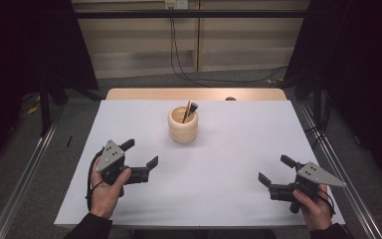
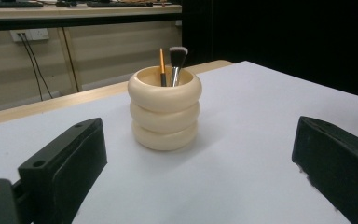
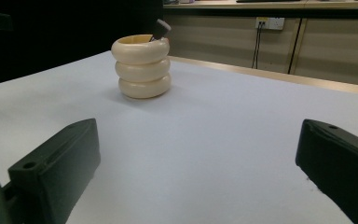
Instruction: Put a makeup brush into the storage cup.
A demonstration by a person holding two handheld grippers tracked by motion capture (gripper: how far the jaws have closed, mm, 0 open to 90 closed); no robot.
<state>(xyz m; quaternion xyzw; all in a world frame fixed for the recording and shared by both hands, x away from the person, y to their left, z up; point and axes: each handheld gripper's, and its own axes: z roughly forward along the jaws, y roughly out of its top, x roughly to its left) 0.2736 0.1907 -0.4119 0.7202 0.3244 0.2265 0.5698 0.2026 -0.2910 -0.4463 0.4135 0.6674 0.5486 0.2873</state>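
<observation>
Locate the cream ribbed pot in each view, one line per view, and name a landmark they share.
High view: the cream ribbed pot stands just above centre, towards the table's far edge.
Left gripper view: the pot sits centre, above and between the open jaws.
Right gripper view: the pot sits upper left, farther off.
Shared landmark: the makeup brush standing in the pot.

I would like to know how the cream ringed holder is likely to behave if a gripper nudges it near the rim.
The holder stands squat with a broad base, so it would probably slide, not tip. Its smooth bulging rings look slippery for flat jaws. The brush and pencil lean loosely inside and would likely shift.
</observation>
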